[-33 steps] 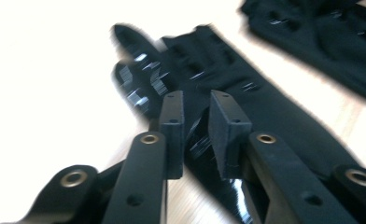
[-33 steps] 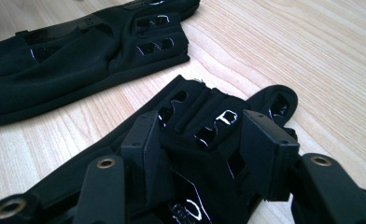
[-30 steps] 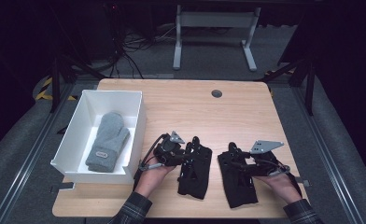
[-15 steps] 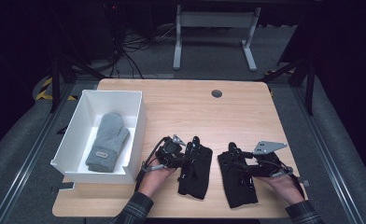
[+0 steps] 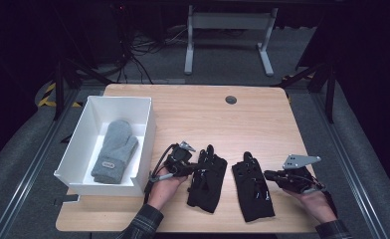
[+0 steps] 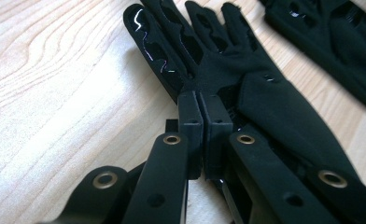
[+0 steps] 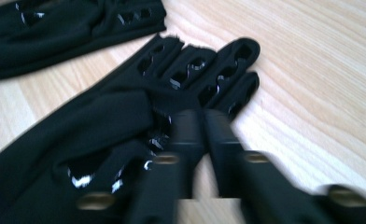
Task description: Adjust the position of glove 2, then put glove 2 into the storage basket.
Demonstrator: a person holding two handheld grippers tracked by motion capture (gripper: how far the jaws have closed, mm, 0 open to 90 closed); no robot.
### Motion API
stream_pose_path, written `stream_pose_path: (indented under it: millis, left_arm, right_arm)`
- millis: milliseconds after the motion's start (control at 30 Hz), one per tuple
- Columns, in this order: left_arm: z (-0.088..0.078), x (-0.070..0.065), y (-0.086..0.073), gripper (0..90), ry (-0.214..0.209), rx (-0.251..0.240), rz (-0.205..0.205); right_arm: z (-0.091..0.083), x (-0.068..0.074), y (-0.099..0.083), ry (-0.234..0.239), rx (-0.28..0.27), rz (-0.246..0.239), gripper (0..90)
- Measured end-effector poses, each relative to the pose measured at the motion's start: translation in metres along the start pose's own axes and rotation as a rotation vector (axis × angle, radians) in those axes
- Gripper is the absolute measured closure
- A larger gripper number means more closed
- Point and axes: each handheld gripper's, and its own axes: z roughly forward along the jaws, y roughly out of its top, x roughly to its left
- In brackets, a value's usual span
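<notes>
1. My right tongs blur in their own view; I cannot tell whether fabric sits between them.
2. The second black fabric glove is cut off by the top edge there.

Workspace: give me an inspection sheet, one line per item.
Surface: wooden table, round grommet near the far edge.
Job's things: two black gloves flat at the near edge, left glove and right glove, apart, fingers pointing away from the person.
Clutter: white box at the table's left, grey mitten lying in it.
Grippers: left gripper jaws together on the left glove's edge; right gripper jaws together at the right glove's edge, view blurred; both have just been closing.
Cables: one trails from the left gripper; a tangle lies on the floor beyond the table.
Surroundings: dark room, grey floor, white stand legs behind.
</notes>
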Motion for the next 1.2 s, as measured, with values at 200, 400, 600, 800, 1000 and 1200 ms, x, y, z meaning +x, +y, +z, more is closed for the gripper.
stream_pose_path:
  millis: [200,400,600,800,1000,1200]
  left_arm:
    - [-0.003,-0.001,0.0,89.1,-0.034,-0.015,-0.016]
    - [-0.005,-0.002,0.0,89.1,-0.057,-0.028,-0.024]
    - [-0.008,-0.003,0.001,89.1,-0.079,-0.038,-0.028]
    - [-0.011,-0.005,0.002,89.1,-0.094,-0.053,-0.026]
    - [-0.014,-0.007,0.008,89.2,-0.101,-0.096,-0.021]
    - [-0.019,-0.007,0.01,89.2,-0.139,-0.109,-0.027]
  right_arm:
    - [-0.004,0.0,-0.012,0.024,0.051,0.003,90.0]
    - [0.004,0.007,-0.013,0.073,0.097,-0.019,90.0]
    - [0.012,0.015,-0.008,0.108,0.103,-0.037,90.0]
    - [0.016,0.019,-0.005,0.122,0.1,-0.044,90.0]
    - [0.02,0.023,-0.001,0.134,0.1,-0.054,90.0]
    - [0.027,0.029,0.005,0.149,0.098,-0.072,90.0]
